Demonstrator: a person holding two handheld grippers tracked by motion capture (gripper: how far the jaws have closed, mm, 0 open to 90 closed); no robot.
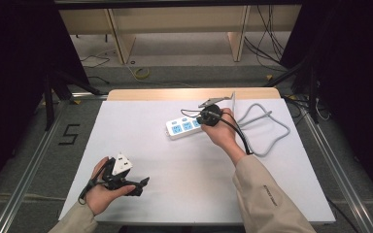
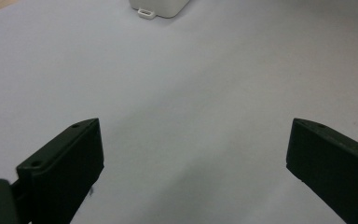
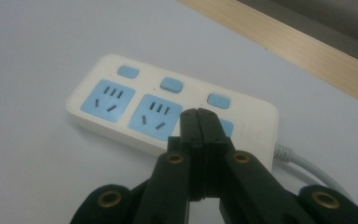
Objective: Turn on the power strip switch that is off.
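The right gripper [image 3: 199, 112] has its two black jaws pressed flat together with nothing between them. Its closed tips sit over the power strip [image 3: 168, 109], at the socket nearest the cord end, just below the third blue switch; whether the tips actually touch the strip's face cannot be told. In the high view the right gripper [image 1: 208, 118] hangs over the right end of the power strip [image 1: 182, 127], held in the person's right hand [image 1: 223, 131], with its black cable trailing back along the forearm.

The left gripper [image 2: 193, 154] is spread wide — its jaws stand far apart with bare table surface between them and nothing in their grasp. In the high view the left gripper [image 1: 126, 180] rests in the left hand [image 1: 102, 189] near the front left of the table, well apart from the strip.

The power strip lies slightly tilted in the middle of the far half of the white table [image 1: 175, 165]. Its grey cord [image 1: 267, 131] loops out to the right, staying on the table top near the right edge. A strip of bare wood [image 1: 175, 93] runs along the far edge. The broad white area between the two grippers is open — so is the whole left half of the table beyond the left hand.
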